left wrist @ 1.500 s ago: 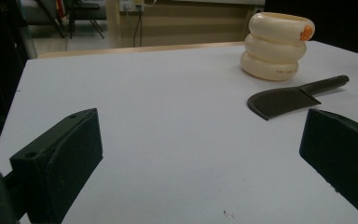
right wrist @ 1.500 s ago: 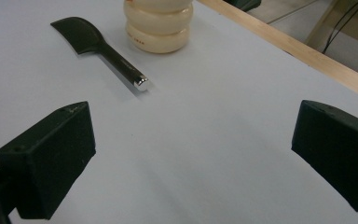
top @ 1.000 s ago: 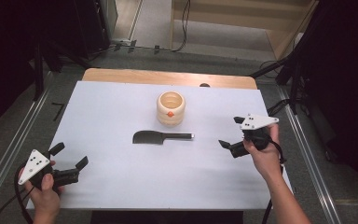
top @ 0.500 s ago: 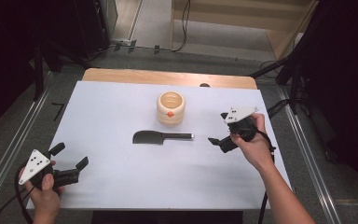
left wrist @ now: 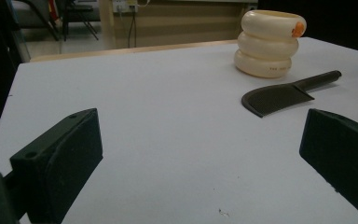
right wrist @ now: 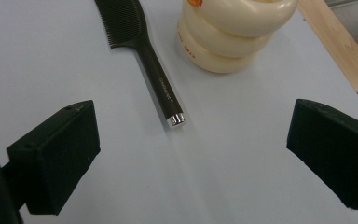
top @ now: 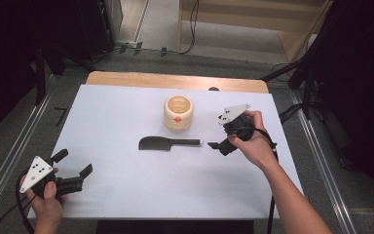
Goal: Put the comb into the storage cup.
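A black comb (top: 168, 143) lies flat in the middle of the white table (top: 117, 112), its handle pointing right. Just behind it stands a cream ribbed cup (top: 178, 113) with an orange spot. My right gripper (top: 218, 132) hovers open just right of the handle's end, a small gap away. In the right gripper view the comb (right wrist: 140, 42) and the cup (right wrist: 233, 32) lie ahead of the wide-apart jaws of the right gripper (right wrist: 191, 154). My left gripper (top: 74, 163) rests open at the near left corner; the left gripper view has the comb (left wrist: 279, 95) and the cup (left wrist: 268, 44) far off.
A wooden strip (top: 175, 80) borders the table's far edge. Metal rails (top: 9, 161) run along both sides on the floor, with cables (top: 292, 114) at the right. Bare white surface spreads between the two grippers.
My right gripper has moved left from the table's right side to the end of the comb's handle. The left gripper has stayed put.
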